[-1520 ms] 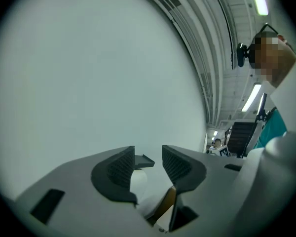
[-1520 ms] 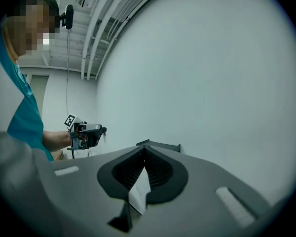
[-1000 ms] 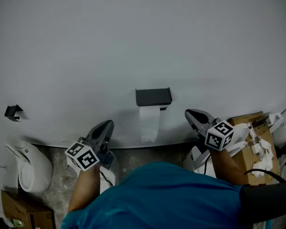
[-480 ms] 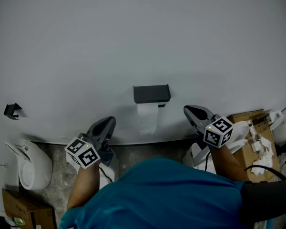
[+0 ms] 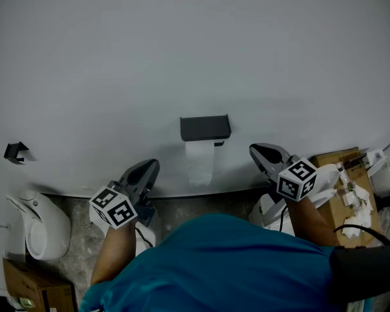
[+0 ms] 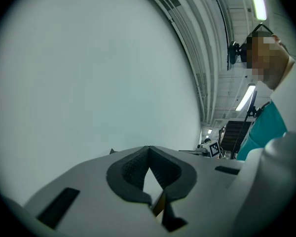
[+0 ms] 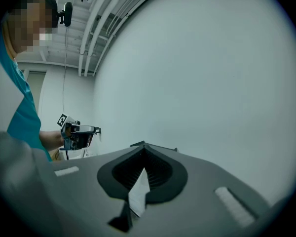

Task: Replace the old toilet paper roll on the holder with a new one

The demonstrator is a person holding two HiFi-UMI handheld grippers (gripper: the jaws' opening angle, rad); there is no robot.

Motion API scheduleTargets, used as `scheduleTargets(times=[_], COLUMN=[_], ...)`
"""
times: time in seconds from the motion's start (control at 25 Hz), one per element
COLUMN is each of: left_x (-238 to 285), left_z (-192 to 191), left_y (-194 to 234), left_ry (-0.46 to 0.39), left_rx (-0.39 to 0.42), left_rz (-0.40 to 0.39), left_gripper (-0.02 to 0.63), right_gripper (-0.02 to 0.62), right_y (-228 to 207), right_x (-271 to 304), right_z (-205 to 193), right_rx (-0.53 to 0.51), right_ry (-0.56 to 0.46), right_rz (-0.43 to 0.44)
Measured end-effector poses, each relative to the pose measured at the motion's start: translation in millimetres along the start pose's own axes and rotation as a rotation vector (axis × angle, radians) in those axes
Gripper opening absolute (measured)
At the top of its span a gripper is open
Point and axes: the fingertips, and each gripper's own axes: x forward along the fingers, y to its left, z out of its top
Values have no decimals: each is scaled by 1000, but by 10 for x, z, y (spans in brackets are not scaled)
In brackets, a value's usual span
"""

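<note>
Two grippers are held up toward the pale wall, one on each side of the dark holder (image 5: 205, 128), and neither touches it. The left gripper (image 5: 149, 167) is clenched, with its pads meeting at the tip and nothing between them. The right gripper (image 5: 257, 152) is likewise closed, with no object plainly caught. The old roll sits under the holder's cover on the far wall, between the two grippers. Only its hanging paper tail (image 5: 199, 163) shows.

Risks, as judged:
- Either gripper would have to open before it reaches the roll. Closed tips pushed in would only nudge the paper or the cover.
- A pinch on the loose tail alone would likely tear it or unspool it without freeing the roll.
- The cover hides how the roll is seated, so a blind pull may jam it.
- The cluttered cardboard box (image 5: 348, 174) lies near the right gripper, and a wide swing could strike it.
- I cannot pick out a new roll in any view.

Differences between views: only the head view shows the holder, the tail and the white fixture (image 5: 42, 229) at lower left. The gripper views show bare wall ahead, ceiling lights, and each gripper's opposite number, and they alone settle how the jaws stand.
</note>
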Motion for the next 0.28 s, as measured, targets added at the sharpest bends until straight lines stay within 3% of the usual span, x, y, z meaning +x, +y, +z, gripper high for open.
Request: scheduleTargets(times=[0.28], left_x=[20], left_z=[-17], left_y=[6], left_ry=[-13], left_rx=[-6], left_rz=[-13], left_gripper=[8], right_gripper=[0], right_y=[-4], right_x=[-6], right_z=[1], right_rx=[-5], right_ry=[2], right_rz=[-2])
